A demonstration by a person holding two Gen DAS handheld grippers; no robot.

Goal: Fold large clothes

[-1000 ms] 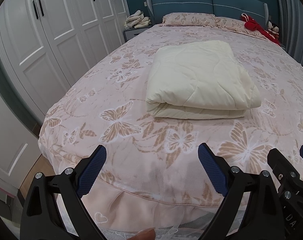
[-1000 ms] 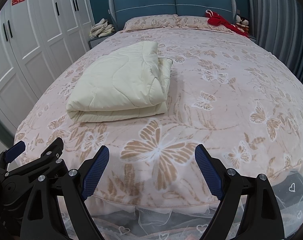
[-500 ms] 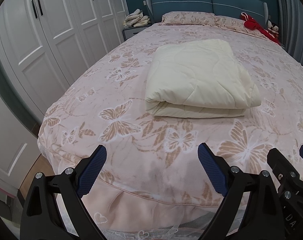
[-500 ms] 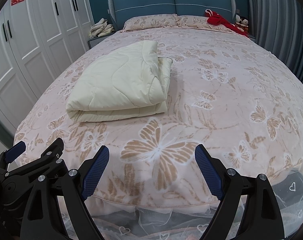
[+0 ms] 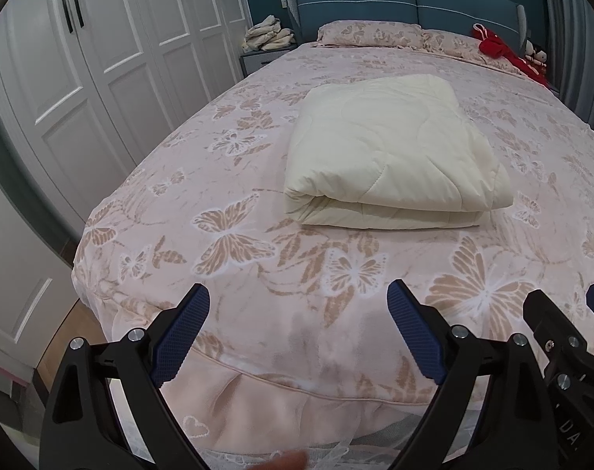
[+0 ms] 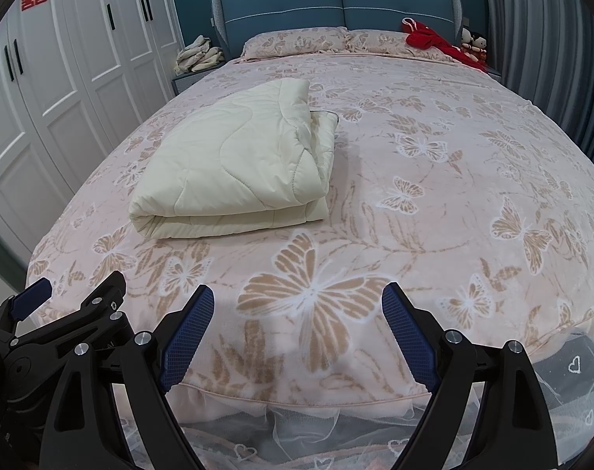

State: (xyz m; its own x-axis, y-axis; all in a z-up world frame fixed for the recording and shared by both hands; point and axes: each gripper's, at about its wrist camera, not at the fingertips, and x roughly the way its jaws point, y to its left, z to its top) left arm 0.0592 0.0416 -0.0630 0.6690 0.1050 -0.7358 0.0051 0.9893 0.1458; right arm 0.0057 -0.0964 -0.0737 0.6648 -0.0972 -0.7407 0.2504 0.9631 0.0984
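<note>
So from the left wrist camera, the left gripper has its jaws spread wide with nothing between them, hanging over the foot edge of the bed. The cream quilt is folded up into a fat bundle in the middle of the butterfly bedspread, well apart from the jaws. White wardrobe off to the left. Right wrist camera, same deal: the right gripper has jaws wide and empty above the bed edge, and the quilt sits up and to the left of it. The left gripper pokes in at the lower left. Some red clothing lies by the pillows.
</note>
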